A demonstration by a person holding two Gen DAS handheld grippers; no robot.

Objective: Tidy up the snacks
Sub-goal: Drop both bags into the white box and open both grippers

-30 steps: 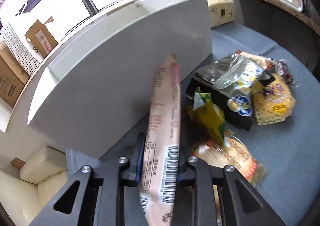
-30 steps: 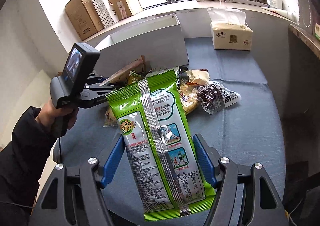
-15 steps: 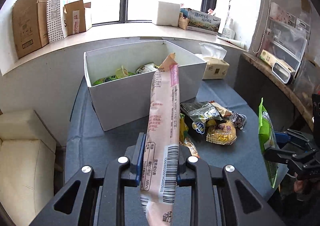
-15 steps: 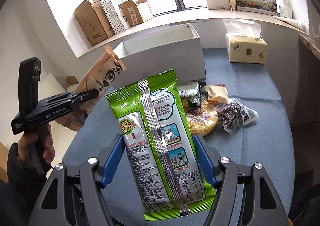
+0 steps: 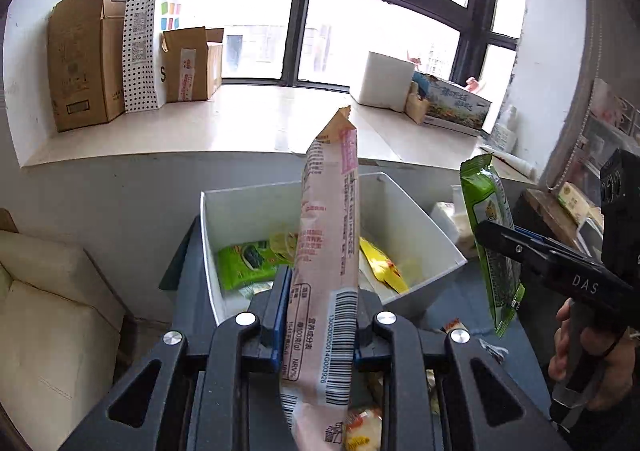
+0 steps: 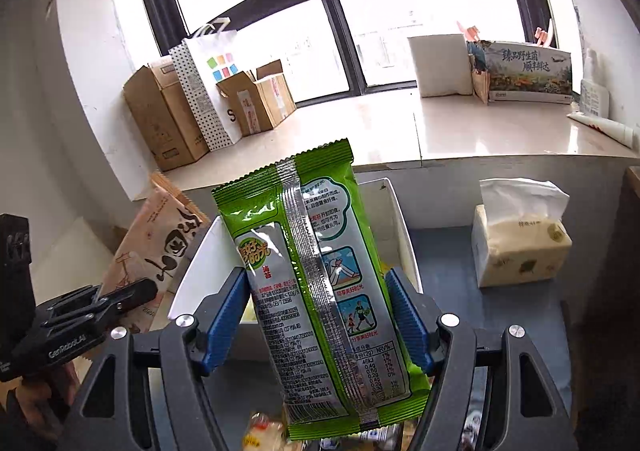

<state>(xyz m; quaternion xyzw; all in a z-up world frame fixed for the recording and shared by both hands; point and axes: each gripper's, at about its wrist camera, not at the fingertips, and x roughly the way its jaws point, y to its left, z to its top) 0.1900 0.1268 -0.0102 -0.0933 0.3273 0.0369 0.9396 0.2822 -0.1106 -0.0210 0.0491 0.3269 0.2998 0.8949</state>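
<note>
The left claw (image 5: 320, 325) is clamped on a pink packet (image 5: 326, 251) with a barcode, upright before the white box (image 5: 416, 219) at 12 o'clock. The right claw (image 6: 320, 325), marked "DAS", grips a green packet (image 6: 316, 275); the tissue box (image 6: 520, 247) sits at 2 o'clock on the counter (image 6: 448, 251).

Black angular gripper frames (image 5: 316, 315), silver screws, ribbed blue pads (image 6: 408, 325), white lettering.

A long pink packet (image 5: 328, 251) stands upright at frame centre, a green packet (image 6: 320, 283) likewise, above the open white box (image 5: 408, 211) holding snacks.
</note>
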